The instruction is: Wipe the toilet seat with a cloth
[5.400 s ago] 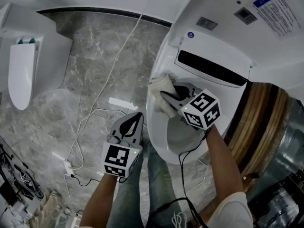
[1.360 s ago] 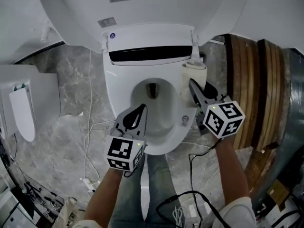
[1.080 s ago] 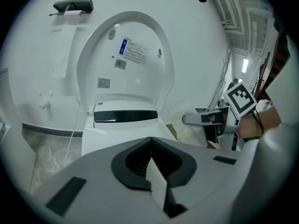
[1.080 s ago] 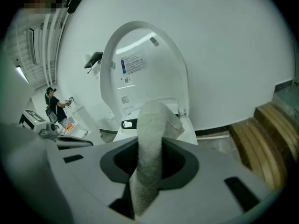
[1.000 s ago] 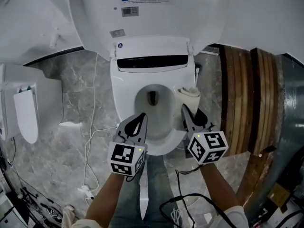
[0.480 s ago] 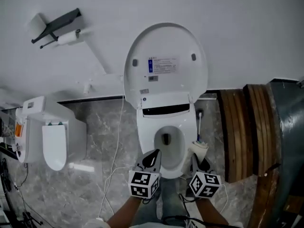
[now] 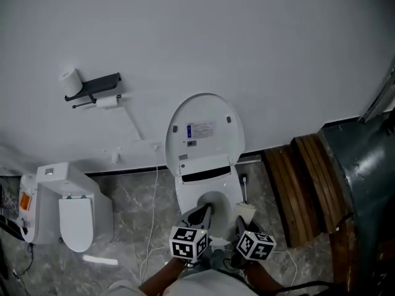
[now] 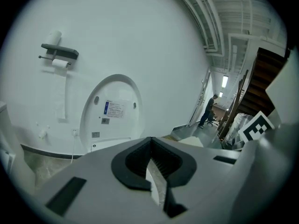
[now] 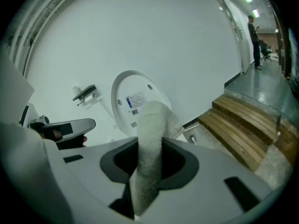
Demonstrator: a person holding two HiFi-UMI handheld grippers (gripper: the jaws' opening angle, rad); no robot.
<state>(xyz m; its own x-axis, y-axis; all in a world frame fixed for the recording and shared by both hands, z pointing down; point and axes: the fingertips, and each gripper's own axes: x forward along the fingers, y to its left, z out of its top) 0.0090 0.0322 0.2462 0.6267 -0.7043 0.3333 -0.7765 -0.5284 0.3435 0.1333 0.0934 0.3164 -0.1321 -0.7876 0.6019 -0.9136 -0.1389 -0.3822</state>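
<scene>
Far left of the head view: a smaller white toilet [image 7: 68, 211] on the grey stone floor [image 7: 133, 196]. Above it, on the white wall [image 7: 247, 42], a dark paper holder [image 7: 92, 86] with a roll [image 7: 72, 79] on top.

In the middle: the main toilet [image 7: 207, 165], with lid [image 7: 203, 128] standing up against the wall and toilet seat [image 7: 187, 197] lying down around the bowl [image 7: 213, 203]. At the front of the seat, near the bottom edge of the frame, both tools side by side.

Left gripper [image 7: 200, 213] in front of the left part of the seat, pointing toward the bowl; touching or not, impossible to tell. In the left gripper view: jaws of the left gripper [image 8: 150, 143] clenched tip to tip, with nothing between them, and the raised lid ahead.

To the right of it, the right gripper [image 7: 245, 222], grasping the cloth [image 7: 245, 209]. Cloth pale and folded, sticking out past the tips, just at the front right edge of the seat in the picture; contact with the seat not possible to judge.

In the right gripper view: cloth [image 9: 149, 139] pinched in the centre between the two jaws of the right gripper [image 9: 148, 171], running from deep in the gap to well beyond the tips and covering part of the lid behind. Left gripper [image 9: 65, 125] at the left edge there.

Far right of the head view: brown wooden boards [image 7: 295, 190] on the floor beside the main toilet.
</scene>
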